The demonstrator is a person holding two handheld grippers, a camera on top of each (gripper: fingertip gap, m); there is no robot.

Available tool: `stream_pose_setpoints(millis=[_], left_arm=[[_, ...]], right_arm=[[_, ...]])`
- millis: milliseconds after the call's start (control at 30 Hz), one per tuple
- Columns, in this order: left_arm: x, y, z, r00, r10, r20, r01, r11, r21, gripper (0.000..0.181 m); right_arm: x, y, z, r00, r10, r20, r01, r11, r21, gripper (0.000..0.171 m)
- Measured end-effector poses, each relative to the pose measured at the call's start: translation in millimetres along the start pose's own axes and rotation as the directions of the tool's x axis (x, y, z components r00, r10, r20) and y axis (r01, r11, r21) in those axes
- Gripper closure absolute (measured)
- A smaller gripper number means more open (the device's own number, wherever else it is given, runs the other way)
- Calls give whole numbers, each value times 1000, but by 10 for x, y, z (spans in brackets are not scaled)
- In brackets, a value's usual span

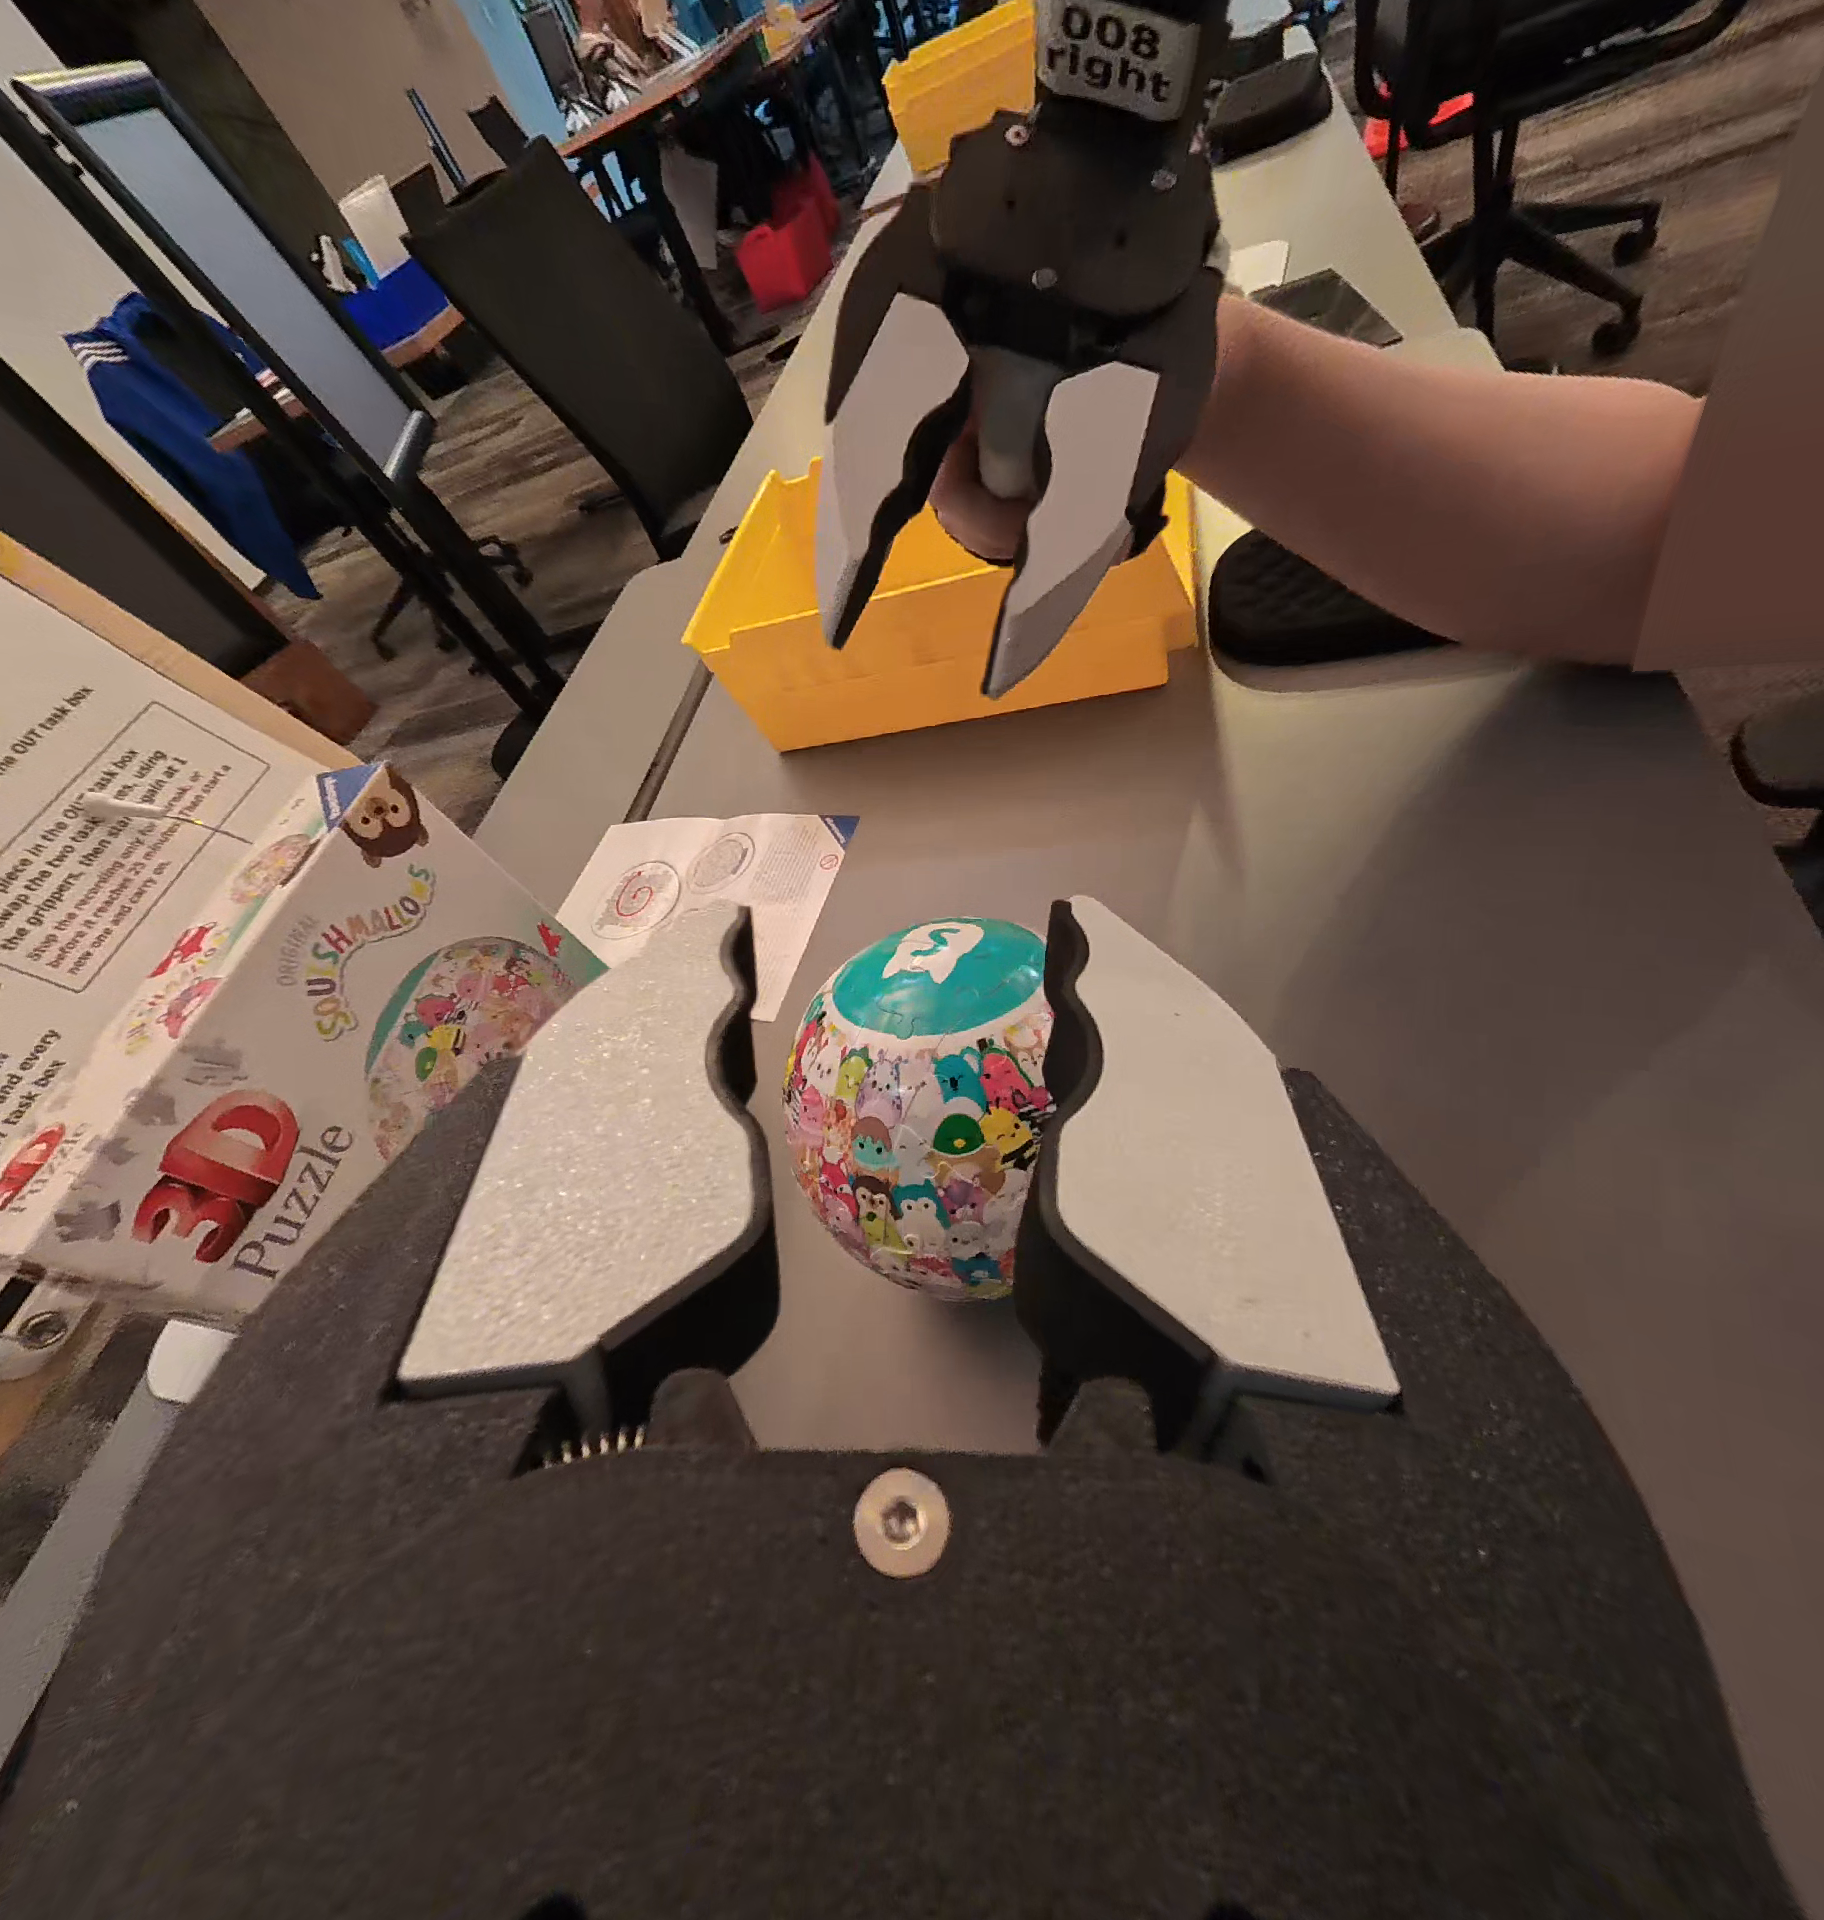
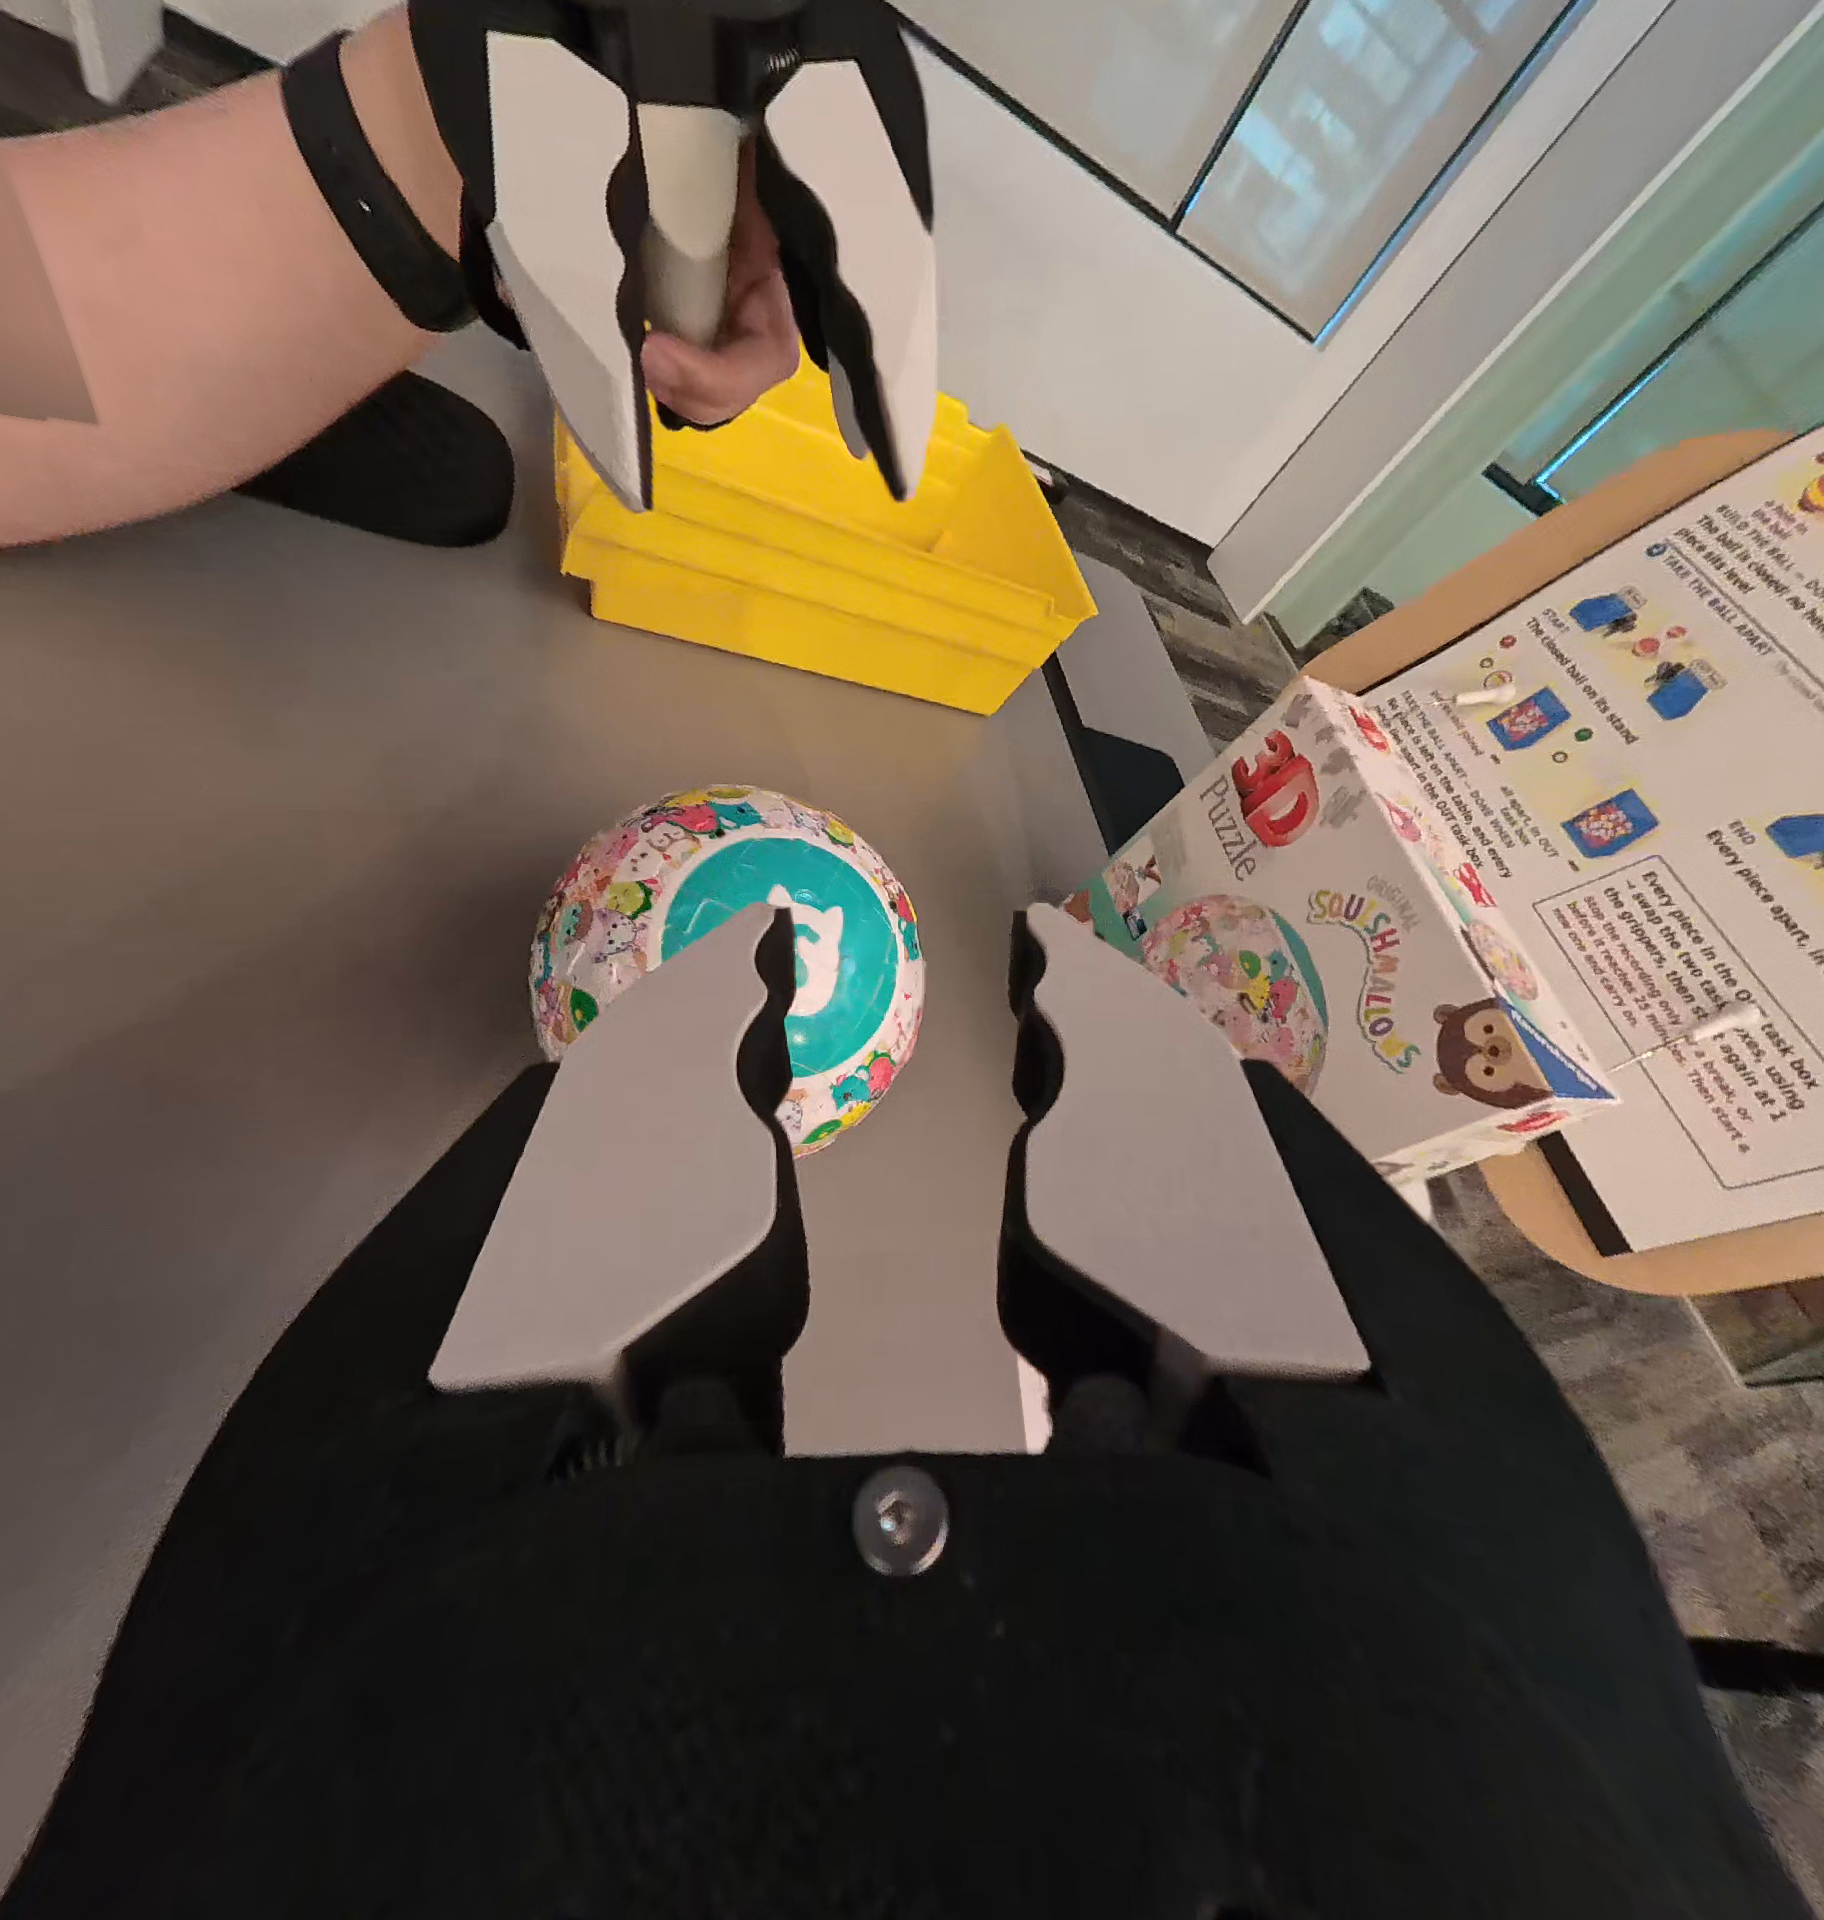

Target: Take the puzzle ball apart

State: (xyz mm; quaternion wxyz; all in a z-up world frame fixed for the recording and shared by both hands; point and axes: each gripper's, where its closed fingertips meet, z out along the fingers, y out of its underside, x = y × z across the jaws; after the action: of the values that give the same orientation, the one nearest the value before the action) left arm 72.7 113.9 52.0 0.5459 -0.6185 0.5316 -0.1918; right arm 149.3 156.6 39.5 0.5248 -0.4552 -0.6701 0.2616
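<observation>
The puzzle ball (image 1: 913,1122) is a sphere covered in colourful cartoon figures, with a teal cap on top. It stands whole on the grey table (image 1: 1303,883). My left gripper (image 1: 903,930) is open and empty, held above the ball, which shows between its fingers. My right gripper (image 2: 903,925) is also open and empty, and the ball (image 2: 721,862) lies under its left finger, partly hidden. Each gripper also shows in the other's view, raised over the yellow bin: the right one (image 1: 918,649) and the left one (image 2: 762,494), both open.
A stack of yellow bins (image 1: 939,665) (image 2: 835,592) stands on the table behind the ball. The puzzle's box (image 1: 264,1049) (image 2: 1334,935) and a folded leaflet (image 1: 721,883) lie beside the ball. A printed sheet (image 2: 1666,883) lies past the box. A black pad (image 1: 1292,613) is under the forearm. The grippers' ends are close to 10 centimetres from one another.
</observation>
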Motion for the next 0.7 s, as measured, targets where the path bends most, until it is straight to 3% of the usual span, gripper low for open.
stream_pose_setpoints(millis=[200,400,600,700], left_arm=[[4,-21,-27,999,36,33,-35,999,-24,130],[-75,-9,-23,997,37,71,-34,998,-43,145],[-44,41,57,1000,-7,22,8,999,-51,149],[-68,90,94,999,-15,37,18,998,-67,141]], right_arm=[[18,-34,-77,1000,29,9,-29,999,37,137],[-63,-127,-31,996,63,69,-68,994,81,142],[-130,59,130,997,24,71,-23,1000,-16,144],[-164,77,199,998,-9,63,11,999,-42,144]])
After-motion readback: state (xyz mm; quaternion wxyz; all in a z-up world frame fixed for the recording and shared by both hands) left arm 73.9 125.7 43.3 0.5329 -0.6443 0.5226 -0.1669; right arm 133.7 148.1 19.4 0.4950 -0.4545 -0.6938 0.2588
